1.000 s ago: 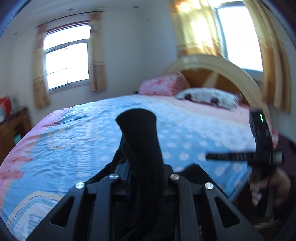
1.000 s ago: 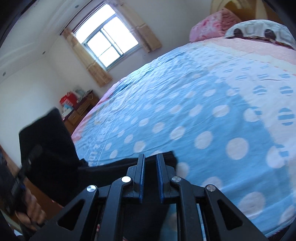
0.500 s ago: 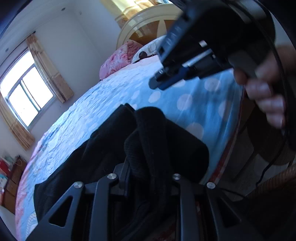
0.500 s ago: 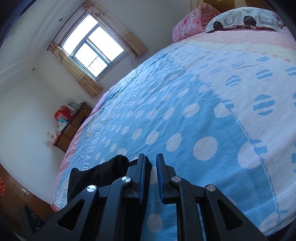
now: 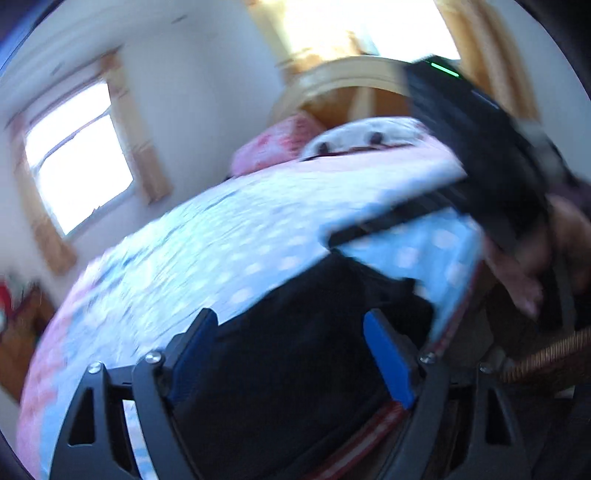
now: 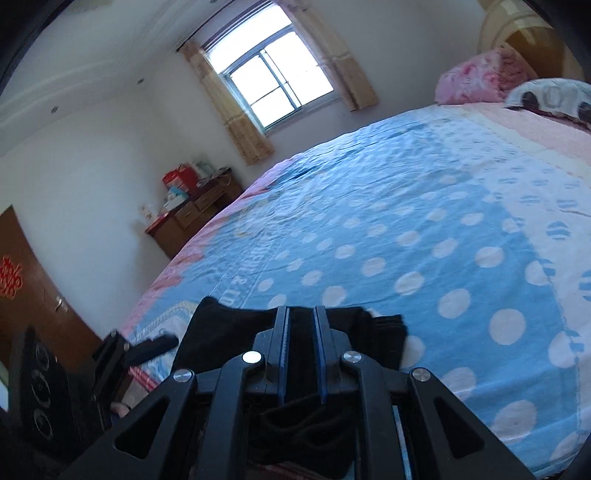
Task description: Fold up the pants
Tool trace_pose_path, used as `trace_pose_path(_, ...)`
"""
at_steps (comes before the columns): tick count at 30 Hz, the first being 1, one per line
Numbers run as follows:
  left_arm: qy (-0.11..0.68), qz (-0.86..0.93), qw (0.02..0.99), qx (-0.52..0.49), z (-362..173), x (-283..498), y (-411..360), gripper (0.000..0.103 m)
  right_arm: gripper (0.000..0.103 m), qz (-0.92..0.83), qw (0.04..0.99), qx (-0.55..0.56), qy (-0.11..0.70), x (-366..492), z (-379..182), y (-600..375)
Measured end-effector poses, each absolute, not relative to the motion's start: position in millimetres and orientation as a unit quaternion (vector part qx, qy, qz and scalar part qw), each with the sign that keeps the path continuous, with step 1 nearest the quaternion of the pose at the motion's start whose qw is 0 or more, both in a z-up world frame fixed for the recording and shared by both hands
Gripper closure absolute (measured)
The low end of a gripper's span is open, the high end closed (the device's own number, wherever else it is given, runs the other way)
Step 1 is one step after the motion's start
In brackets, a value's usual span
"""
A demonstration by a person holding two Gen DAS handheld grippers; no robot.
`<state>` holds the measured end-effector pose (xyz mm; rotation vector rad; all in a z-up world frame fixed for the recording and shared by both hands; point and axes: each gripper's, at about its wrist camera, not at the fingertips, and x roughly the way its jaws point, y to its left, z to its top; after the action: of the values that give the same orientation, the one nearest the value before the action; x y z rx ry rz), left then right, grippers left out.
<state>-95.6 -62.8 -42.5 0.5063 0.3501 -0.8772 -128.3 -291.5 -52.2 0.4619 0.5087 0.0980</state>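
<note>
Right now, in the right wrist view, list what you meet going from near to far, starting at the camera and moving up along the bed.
right gripper → black pants → blue polka-dot bedspread → pink pillow → wooden headboard

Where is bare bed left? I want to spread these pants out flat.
The blue dotted bedspread lies bare from the black pants up to the pillows. The near edge is crowded: pants, right gripper, left gripper.
</note>
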Motion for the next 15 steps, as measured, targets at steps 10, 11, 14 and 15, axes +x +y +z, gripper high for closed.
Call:
trace_pose_path(10,0.323,-0.261,0.897,0.15,-67.2,15.7,-52.3,0.021,0.09,0.079,0.92,0.078,0.375,-105.9,-88.9,-227.3)
trace_pose_path(11,0.33,-0.255,0.897,0.151,-74.0,12.9,-52.5,0.021,0.09,0.075,0.919,0.073,0.38,-108.9,-92.2,-228.9)
trace_pose_path(14,0.351,-0.231,0.894,0.154,-89.5,16.4,-53.3,0.017,0.09,0.074,0.915,0.075,0.39,-125.5,-104.1,-240.9)
trace_pose_path(15,0.351,-0.227,0.895,0.155,-91.6,15.7,-52.3,0.016,0.09,0.082,0.916,0.083,0.384,-131.2,-107.5,-246.1)
